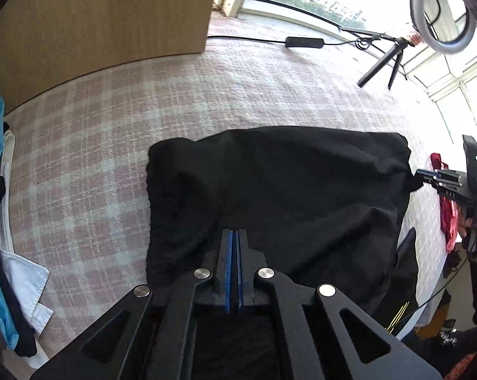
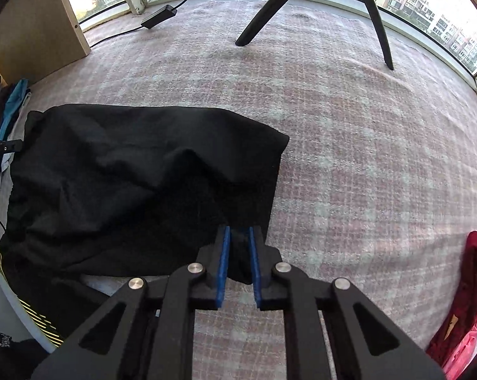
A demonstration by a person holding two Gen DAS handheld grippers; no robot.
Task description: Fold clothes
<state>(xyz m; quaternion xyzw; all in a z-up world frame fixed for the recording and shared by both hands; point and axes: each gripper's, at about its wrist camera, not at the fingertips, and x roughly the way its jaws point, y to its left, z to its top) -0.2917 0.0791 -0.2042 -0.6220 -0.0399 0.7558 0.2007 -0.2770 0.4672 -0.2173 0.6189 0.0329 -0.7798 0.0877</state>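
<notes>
A black garment (image 1: pixel 286 196) lies spread on the pink checked bedspread (image 1: pixel 111 145), creased and bunched toward both grippers. My left gripper (image 1: pixel 235 231) points steeply down at its near left part. Its blue pads are pressed together on a thin pinch of the cloth, and folds run out from the tips. In the right wrist view my right gripper (image 2: pixel 238 229) is shut on a thick bunch of the black garment (image 2: pixel 137 183) at its near right corner. The left wrist view shows the right gripper (image 1: pixel 423 177) pulling that corner to a point. The left gripper (image 2: pixel 18 144) shows at the cloth's left edge.
A pile of blue, white and dark clothes (image 1: pixel 0 205) lies at the left. Red clothing (image 2: pixel 466 300) lies at the right, and a black garment with yellow stripes (image 2: pixel 32 316) hangs at the near edge. At the far side are a tripod (image 2: pixel 301 3), a ring light (image 1: pixel 441 9), a power adapter (image 1: pixel 305 42) and a wooden cabinet (image 1: pixel 95 15).
</notes>
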